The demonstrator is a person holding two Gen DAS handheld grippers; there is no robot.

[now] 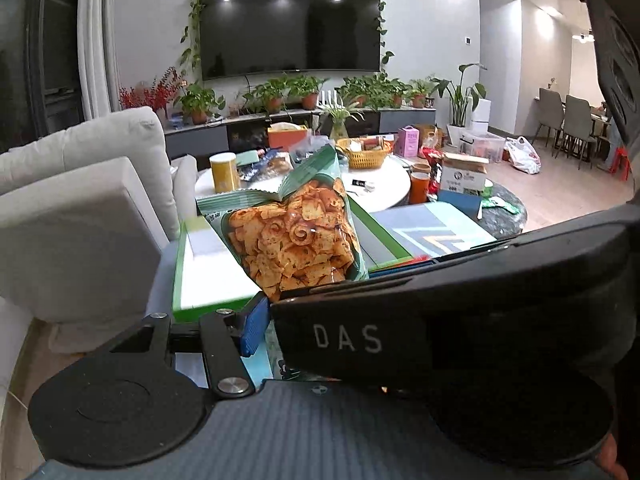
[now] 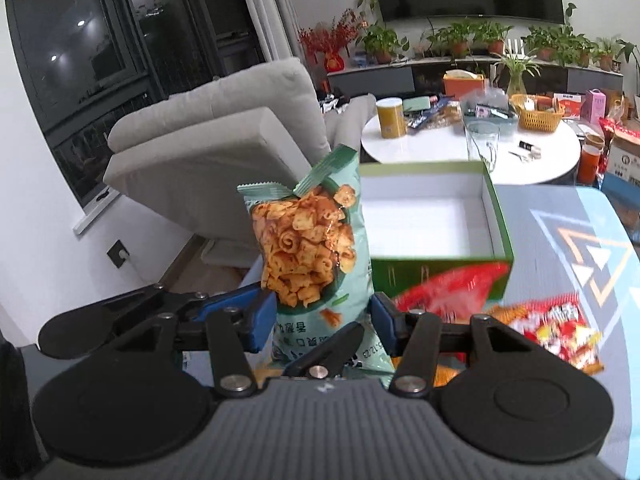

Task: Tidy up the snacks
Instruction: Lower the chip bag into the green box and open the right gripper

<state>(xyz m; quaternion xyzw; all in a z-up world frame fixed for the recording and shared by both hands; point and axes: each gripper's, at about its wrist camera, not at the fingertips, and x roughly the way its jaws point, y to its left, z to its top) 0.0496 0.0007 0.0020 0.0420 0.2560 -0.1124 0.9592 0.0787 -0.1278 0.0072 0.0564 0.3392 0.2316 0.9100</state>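
Observation:
A pale green snack bag (image 2: 308, 248) with orange crisps pictured on it stands upright, lifted above the table. My right gripper (image 2: 322, 316) is shut on the bag's lower part, one blue pad (image 2: 260, 320) pressing each side. My left gripper (image 1: 276, 312) holds the same bag (image 1: 292, 240) low down. Its left blue pad (image 1: 252, 328) lies against the bag, while the right gripper's black body hides its other finger. Behind the bag stands an open green box (image 2: 496, 208) with a bare white inside.
Red snack packets (image 2: 560, 328) lie on the patterned mat (image 2: 580, 256) to the right. A round white table (image 2: 440, 152) behind carries a yellow can, a glass jug and a wicker basket. A grey sofa (image 2: 208, 140) stands at the left.

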